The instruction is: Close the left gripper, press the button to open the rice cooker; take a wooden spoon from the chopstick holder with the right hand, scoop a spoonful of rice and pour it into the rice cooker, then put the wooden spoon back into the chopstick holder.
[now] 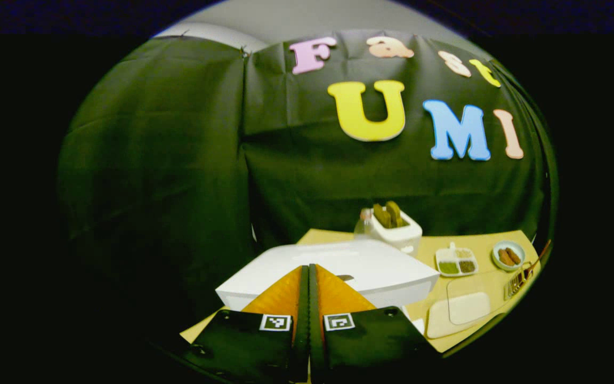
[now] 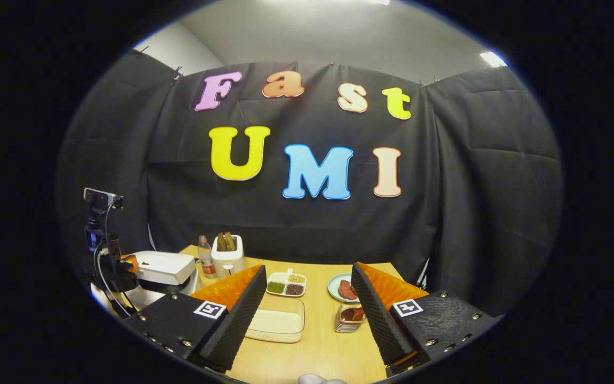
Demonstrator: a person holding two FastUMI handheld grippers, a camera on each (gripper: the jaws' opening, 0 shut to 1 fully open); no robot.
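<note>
Pressed together with nothing between them, the left tongs [image 1: 308, 282] are held just over the white rice cooker [image 1: 371, 266], whose lid is still down. The right tongs [image 2: 307, 298] are spread wide above the tabletop [image 2: 323, 341]. The button is judged stiff; firm, centred pressing is advised.

A staged recording booth dressed as a kitchen: black cloth wall [image 2: 307, 224] hangs behind a wooden table [image 2: 323, 341]. On the table, a white rice cooker [image 2: 160, 266] sits at the left, a toaster [image 2: 228, 256] beside it, food dishes [image 2: 286, 284] farther right. A camera on a stand [image 2: 99, 213] rises left of the table.
</note>
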